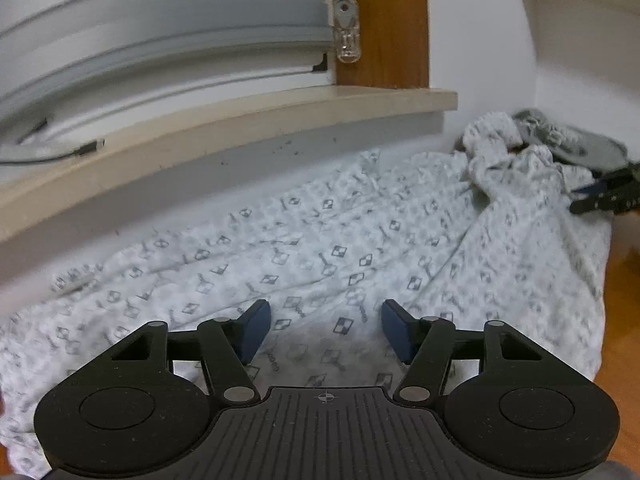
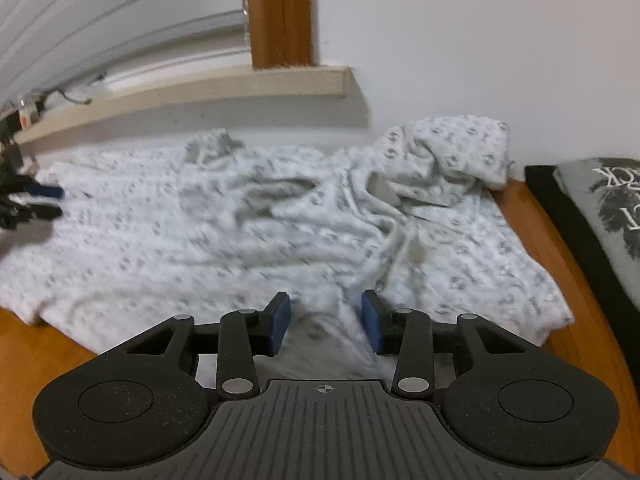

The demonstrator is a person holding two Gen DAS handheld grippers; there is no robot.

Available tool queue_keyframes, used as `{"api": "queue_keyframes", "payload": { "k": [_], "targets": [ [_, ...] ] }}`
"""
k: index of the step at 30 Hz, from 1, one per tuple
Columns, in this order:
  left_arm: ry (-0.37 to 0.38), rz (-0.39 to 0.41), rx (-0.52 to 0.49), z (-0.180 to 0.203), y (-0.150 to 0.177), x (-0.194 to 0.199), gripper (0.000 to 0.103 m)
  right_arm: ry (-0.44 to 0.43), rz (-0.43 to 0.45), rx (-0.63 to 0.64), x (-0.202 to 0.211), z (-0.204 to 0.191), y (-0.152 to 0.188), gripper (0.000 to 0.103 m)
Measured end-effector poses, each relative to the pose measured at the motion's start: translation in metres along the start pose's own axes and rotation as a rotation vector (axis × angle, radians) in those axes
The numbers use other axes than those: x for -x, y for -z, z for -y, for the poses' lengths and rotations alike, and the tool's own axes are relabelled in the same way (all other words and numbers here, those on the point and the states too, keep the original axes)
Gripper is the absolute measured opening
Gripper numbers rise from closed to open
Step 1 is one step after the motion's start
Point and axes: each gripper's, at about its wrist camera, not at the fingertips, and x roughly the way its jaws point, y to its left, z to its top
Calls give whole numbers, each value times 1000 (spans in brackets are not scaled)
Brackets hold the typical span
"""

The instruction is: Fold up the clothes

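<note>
- The left tool (image 1: 326,330) is released; its two blue pads stand wide apart and low over the patterned garment (image 1: 320,256), with nothing between them.
- The right tool (image 2: 325,326) is also released, its pads apart on either side of a raised fold of the same garment (image 2: 280,220); whether the pads touch the cloth is not clear.
- The garment is white with a small grey print. It lies spread but wrinkled on the wooden counter (image 2: 44,356), and it reaches up to the wall below the window.
- In the left wrist view the right tool (image 1: 576,198) shows at the far right edge of the garment, beside a bunched part of the cloth.
- In the right wrist view the left tool (image 2: 58,202) shows at the far left edge.
- To the right lies a grey cloth with printed letters (image 2: 612,204) on a dark surface.
- Behind the garment runs a pale window sill (image 1: 280,120), and above it a wooden frame (image 1: 392,24) with a blind chain (image 1: 348,36).
</note>
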Motion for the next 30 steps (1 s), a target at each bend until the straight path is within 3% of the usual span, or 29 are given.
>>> {"api": "queue_keyframes", "payload": {
  "k": [4, 7, 11, 15, 18, 20, 24, 26, 28, 29, 30],
  "targets": [
    [-2, -4, -10, 2, 10, 11, 57, -29, -2, -30, 8, 17, 8, 40],
    [-4, -7, -17, 3, 17, 20, 57, -42, -7, 0, 18, 16, 15, 40],
    [-6, -11, -27, 4, 27, 31, 63, -73, -23, 6, 33, 8, 22, 40],
    [-6, -2, 1, 4, 25, 31, 69, -115, 18, -101, 44, 28, 10, 43],
    [-5, 7, 36, 2, 22, 28, 76, -78, 95, -121, 55, 46, -15, 57],
    [5, 9, 62, -1, 21, 27, 78, -6, 108, -74, 47, 50, -36, 60],
    [-4, 1, 110, -8, 22, 24, 78, 100, 101, -47, 0, 66, -74, 70],
    [1, -2, 122, -11, 23, 24, 78, 146, 74, -102, -30, 79, -85, 70],
    [1, -3, 129, -12, 24, 25, 78, 156, 29, -188, -55, 94, -89, 69],
    [-1, -3, 127, -12, 24, 25, 79, 132, 5, -228, -64, 100, -90, 60],
    [-3, -4, 125, -11, 25, 25, 79, 99, -15, -261, -72, 104, -90, 30]
  ]
}}
